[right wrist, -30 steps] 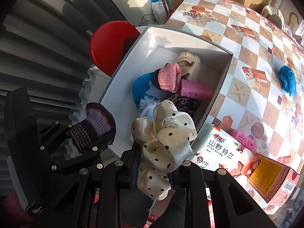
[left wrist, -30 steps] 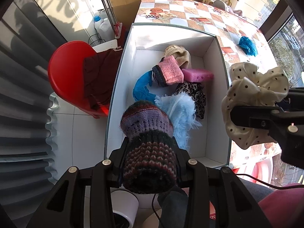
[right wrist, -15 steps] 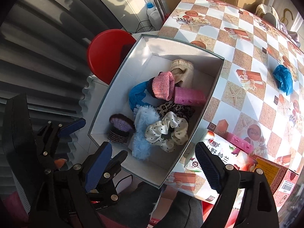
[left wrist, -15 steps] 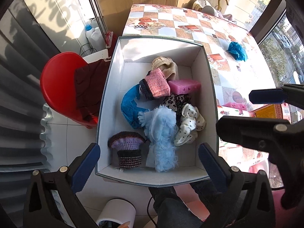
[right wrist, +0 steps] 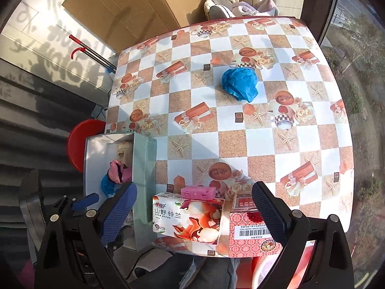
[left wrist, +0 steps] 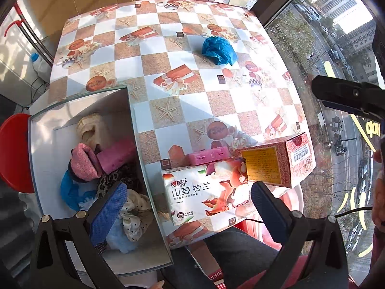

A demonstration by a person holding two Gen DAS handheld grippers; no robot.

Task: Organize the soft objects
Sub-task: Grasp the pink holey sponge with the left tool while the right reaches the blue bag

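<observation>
A white box [left wrist: 45, 149] beside the table holds several soft things: a pink knit piece [left wrist: 84, 161], a pink sponge [left wrist: 115, 155], a polka-dot scrunchie [left wrist: 134, 214]. The box also shows in the right wrist view [right wrist: 144, 168]. A blue crumpled soft item [left wrist: 220, 50] [right wrist: 240, 84] lies on the checked table. A pink sponge [left wrist: 208, 155] [right wrist: 197, 192] lies behind the tissue pack. My left gripper [left wrist: 187, 212] is open and empty over the table's near edge. My right gripper [right wrist: 192, 214] is open and empty above the tissue pack.
A tissue pack [left wrist: 204, 192] [right wrist: 187, 216] and a red patterned carton [left wrist: 276, 159] [right wrist: 252, 231] stand at the table's near edge. A red stool [left wrist: 12, 154] stands left of the box. Shoes and cloth [right wrist: 228, 7] sit beyond the far edge.
Both grippers opened and dropped the knit hat and the polka-dot scrunchie into the box, then swung right from over the box to over the table.
</observation>
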